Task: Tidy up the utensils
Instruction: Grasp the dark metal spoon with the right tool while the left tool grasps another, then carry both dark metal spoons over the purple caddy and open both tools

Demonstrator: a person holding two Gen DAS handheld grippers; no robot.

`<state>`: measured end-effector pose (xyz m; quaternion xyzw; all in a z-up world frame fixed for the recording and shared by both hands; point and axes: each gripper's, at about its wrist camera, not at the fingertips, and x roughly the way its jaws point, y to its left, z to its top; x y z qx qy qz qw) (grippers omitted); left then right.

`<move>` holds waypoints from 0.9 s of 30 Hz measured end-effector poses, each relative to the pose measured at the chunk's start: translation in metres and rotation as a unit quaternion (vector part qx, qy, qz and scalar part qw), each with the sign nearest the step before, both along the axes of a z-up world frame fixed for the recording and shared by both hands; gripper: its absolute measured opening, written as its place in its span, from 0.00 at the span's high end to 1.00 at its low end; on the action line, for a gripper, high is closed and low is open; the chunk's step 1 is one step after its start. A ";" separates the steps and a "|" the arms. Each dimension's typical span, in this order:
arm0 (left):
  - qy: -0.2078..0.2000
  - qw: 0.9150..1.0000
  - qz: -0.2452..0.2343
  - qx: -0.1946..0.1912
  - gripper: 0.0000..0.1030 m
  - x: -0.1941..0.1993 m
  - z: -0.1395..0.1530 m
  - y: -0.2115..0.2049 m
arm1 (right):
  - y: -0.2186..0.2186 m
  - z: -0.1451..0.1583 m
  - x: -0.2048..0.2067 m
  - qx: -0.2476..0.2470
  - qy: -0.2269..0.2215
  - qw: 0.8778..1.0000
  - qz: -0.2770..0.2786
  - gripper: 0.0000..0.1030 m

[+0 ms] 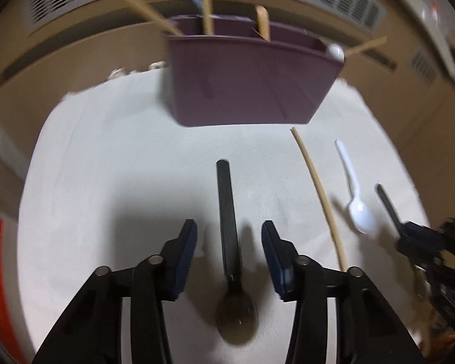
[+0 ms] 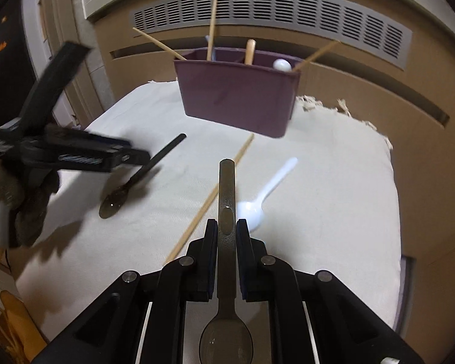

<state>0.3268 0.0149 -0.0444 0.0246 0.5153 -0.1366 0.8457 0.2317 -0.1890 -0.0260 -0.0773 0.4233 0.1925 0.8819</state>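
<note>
White cloth [image 1: 136,151] covers the bench, and a purple caddy [image 1: 245,82] stands on it at the far side, just before a wall vent [image 2: 270,12]. Wooden chopsticks [image 2: 210,27] lean out of the caddy's compartments, one at its left corner, one upright near the middle and one slanting out at its right corner; a short wooden handle [image 2: 249,51] stands near the centre divider and a white spoon bowl [image 2: 282,65] shows in the right-hand compartment.

Nearer than the caddy, a black spoon [image 1: 229,230] lies flat on the cloth, its handle pointing toward the caddy. The left tongs [image 1: 229,236] hover over it with their fingers apart, one on either side of the handle and not touching it.

To the right of that spoon a loose chopstick [image 1: 318,194] lies on the cloth, its far tip close to the caddy's right front corner. A white plastic spoon [image 1: 355,194] lies just beyond it, further right.

The right tongs [image 2: 226,230] are clamped on the handle of a second dark spoon [image 2: 226,200], held above the cloth with its handle toward the caddy and its bowl back toward the camera.
</note>
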 end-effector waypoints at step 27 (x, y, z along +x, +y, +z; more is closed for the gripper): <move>-0.085 0.996 -0.008 -0.026 0.88 -0.035 0.039 -0.003 | -0.018 -0.002 0.000 0.040 0.015 0.999 -0.015 0.89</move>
